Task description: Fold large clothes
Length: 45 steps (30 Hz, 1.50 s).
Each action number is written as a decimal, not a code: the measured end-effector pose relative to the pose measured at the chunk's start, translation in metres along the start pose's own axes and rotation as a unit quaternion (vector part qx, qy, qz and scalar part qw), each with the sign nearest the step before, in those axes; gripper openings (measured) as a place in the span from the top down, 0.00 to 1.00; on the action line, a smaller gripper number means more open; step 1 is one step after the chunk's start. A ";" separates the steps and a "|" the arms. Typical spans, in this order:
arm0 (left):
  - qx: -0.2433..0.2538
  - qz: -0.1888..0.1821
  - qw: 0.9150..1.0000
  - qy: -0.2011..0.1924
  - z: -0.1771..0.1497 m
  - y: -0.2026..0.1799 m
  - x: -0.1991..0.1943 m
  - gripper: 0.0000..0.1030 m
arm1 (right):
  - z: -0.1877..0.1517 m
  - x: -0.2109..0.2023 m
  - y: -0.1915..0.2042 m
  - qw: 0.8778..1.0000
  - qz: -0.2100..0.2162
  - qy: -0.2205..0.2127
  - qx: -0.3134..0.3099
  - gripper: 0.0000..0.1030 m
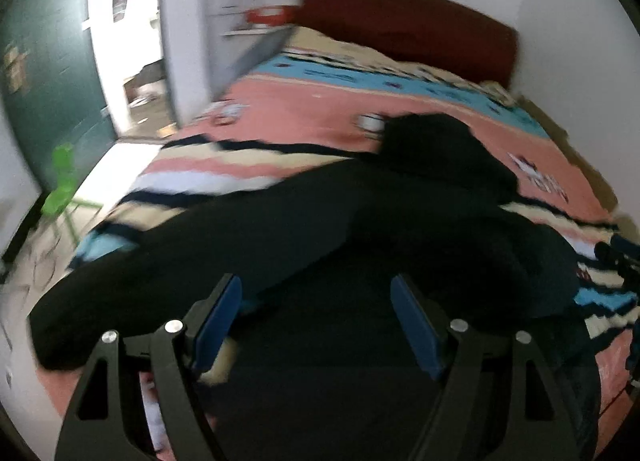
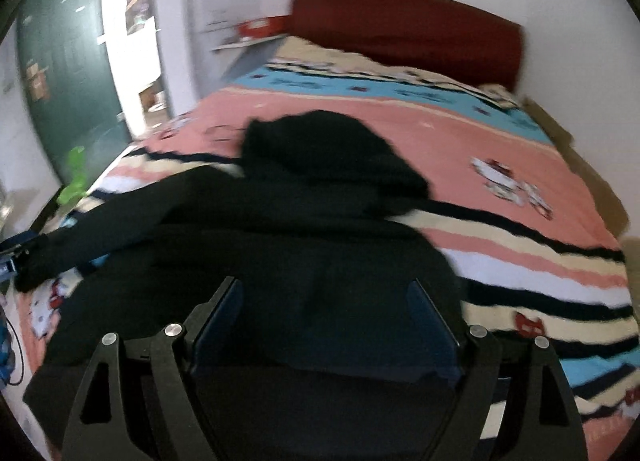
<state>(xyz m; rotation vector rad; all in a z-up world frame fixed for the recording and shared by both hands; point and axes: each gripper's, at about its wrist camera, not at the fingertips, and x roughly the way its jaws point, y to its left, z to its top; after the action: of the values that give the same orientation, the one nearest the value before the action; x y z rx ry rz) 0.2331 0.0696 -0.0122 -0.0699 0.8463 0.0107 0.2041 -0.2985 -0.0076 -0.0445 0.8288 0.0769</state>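
1. A black hoodie (image 2: 304, 245) lies spread flat on the bed (image 2: 520, 165), near its front edge. Its hood points toward the red headboard (image 2: 404, 29).
2. One sleeve (image 1: 168, 257) reaches out to the bed's left edge, likely so it can be folded in.
3. The left gripper (image 1: 316, 321) is wide apart and holds nothing.
4. The right gripper (image 2: 324, 325) is wide apart too, empty, above the hoodie's middle.

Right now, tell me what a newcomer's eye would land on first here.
A black hooded garment sprawls across the near half of the bed, one sleeve stretched toward the bed's left edge. Beneath it lies a loud pink, blue and striped cartoon blanket, with a dark red headboard behind.
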 end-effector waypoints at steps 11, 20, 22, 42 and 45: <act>0.069 0.004 0.995 0.072 0.001 -0.124 0.124 0.26 | -0.013 0.083 -0.061 0.997 -0.004 0.031 0.068 0.19; 0.060 0.008 0.993 0.099 -0.017 -0.108 0.139 0.25 | -0.047 0.148 -0.054 0.993 0.006 0.094 0.066 0.17; 0.053 0.011 0.995 0.085 -0.016 -0.101 0.126 0.25 | -0.044 0.139 -0.052 0.994 0.006 0.089 0.064 0.18; -0.073 -0.063 0.995 0.018 -0.025 0.055 -0.011 0.25 | -0.059 0.024 -0.008 0.996 0.013 0.054 0.065 0.18; -0.123 -0.056 0.991 0.015 -0.045 0.129 -0.039 0.25 | -0.070 0.002 0.002 0.996 0.015 0.051 0.078 0.18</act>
<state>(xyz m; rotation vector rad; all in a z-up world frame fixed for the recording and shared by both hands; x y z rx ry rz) 0.1694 0.1958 -0.0201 -0.3507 0.8678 0.0085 0.1534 -0.3013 -0.0563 0.1112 0.9345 0.0381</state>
